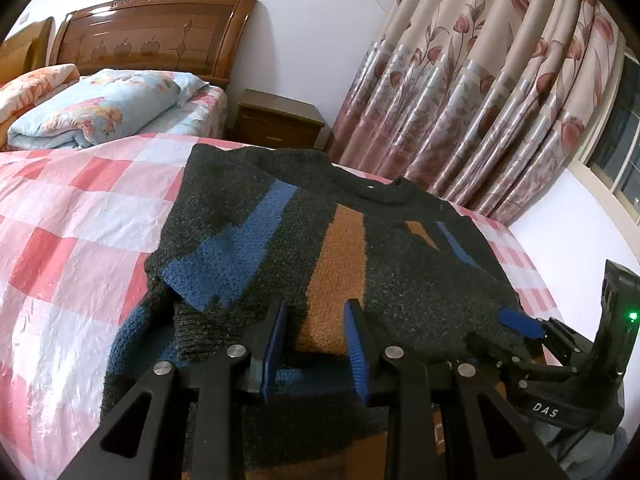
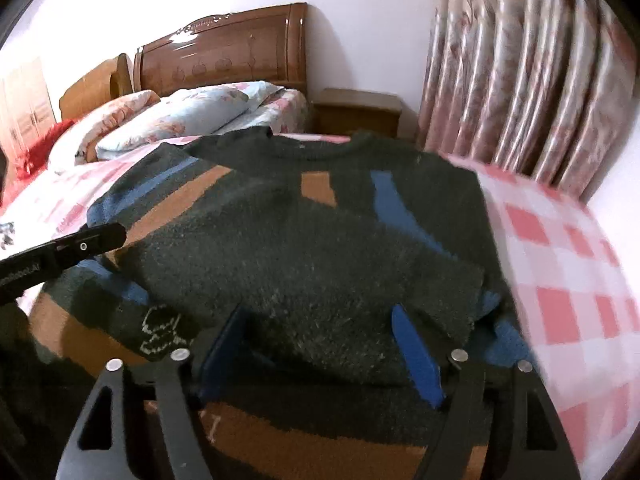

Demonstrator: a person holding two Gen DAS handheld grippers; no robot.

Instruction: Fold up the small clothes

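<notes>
A dark fuzzy sweater (image 1: pixel 400 264) with blue and orange patches lies on the pink checked bedsheet (image 1: pixel 72 248), collar away from me, both sleeves folded in over the body. My left gripper (image 1: pixel 316 312) is open, its blue pads just above the sweater's near hem, holding nothing. My right gripper (image 2: pixel 320 316) is open over the near edge of the folded sleeve on the sweater (image 2: pixel 304 248), also empty. The right gripper shows at the right of the left wrist view (image 1: pixel 532 332); one left fingertip (image 2: pixel 100 236) shows at the left of the right wrist view.
A wooden headboard (image 1: pixel 152 36), a folded floral quilt (image 1: pixel 96 108) and pillows are at the far end of the bed. A wooden nightstand (image 1: pixel 276 120) stands beside floral curtains (image 1: pixel 500 100). The sheet's right edge (image 2: pixel 568 280) drops off near the sweater.
</notes>
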